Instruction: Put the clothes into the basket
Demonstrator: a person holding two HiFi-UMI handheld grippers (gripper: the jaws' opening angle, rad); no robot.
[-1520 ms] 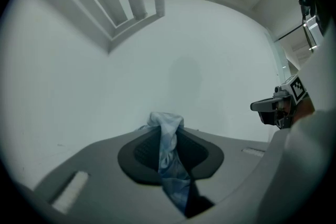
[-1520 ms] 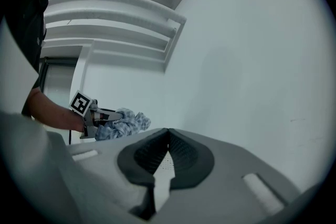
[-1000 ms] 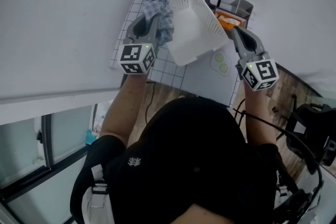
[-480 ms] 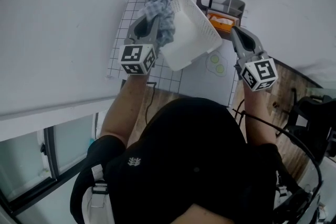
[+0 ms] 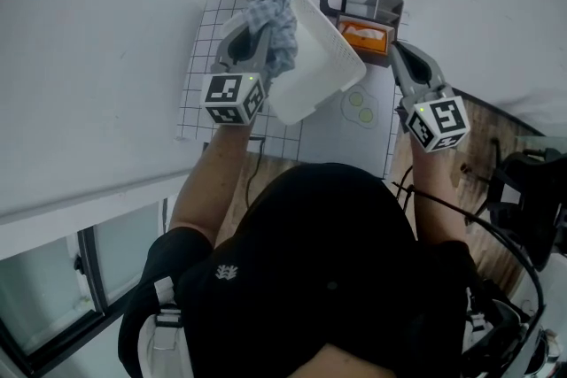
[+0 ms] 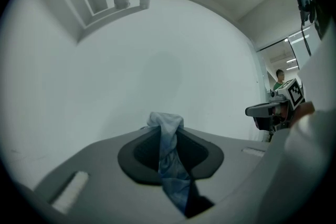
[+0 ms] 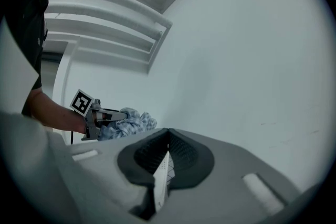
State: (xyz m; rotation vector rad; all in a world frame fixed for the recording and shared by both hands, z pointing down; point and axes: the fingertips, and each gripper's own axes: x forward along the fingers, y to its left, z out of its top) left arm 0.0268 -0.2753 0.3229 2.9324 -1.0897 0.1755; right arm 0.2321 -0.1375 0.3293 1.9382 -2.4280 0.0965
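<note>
Head view is showing the left claw (image 5: 259, 38) clamping shut on a bunched blue checked cloth (image 5: 276, 18), while the right claw (image 5: 397, 53) is pinching a white latticed edge that I am taking to be the rim of the basket (image 5: 310, 71). The cloth is hanging at the basket's far left corner, so the opening is lying just to the right of the left claw, between the two claws. The left claw is being much the nearer to it.
</note>
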